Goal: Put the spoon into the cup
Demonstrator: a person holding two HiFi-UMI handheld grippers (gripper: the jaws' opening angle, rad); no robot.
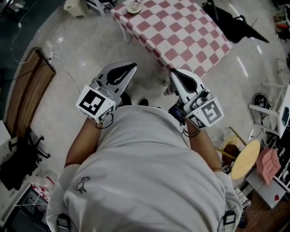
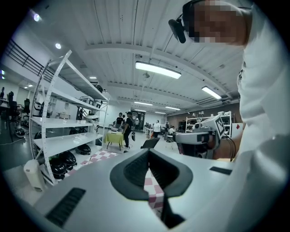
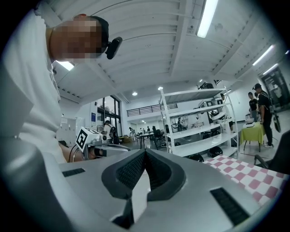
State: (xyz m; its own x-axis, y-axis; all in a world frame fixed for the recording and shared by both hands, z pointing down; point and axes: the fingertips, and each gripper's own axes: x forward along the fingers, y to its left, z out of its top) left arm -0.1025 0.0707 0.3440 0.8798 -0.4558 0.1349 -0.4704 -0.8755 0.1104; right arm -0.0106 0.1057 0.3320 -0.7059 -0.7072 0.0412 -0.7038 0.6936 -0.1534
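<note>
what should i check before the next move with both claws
1. Left claw empty: ok, jaws together with nothing between them.
2. Right claw empty: ok, jaws together with nothing between them.
3. Jaws open enough for a grasp: not ok, both are shut.
4. Spoon located: cannot tell, none can be made out in any view.
5. Cup located: cannot tell, a small round thing sits at the far edge of the checkered table, too small to identify.
6. Claws over the table: not ok, both are over the floor, short of its near edge.
</note>
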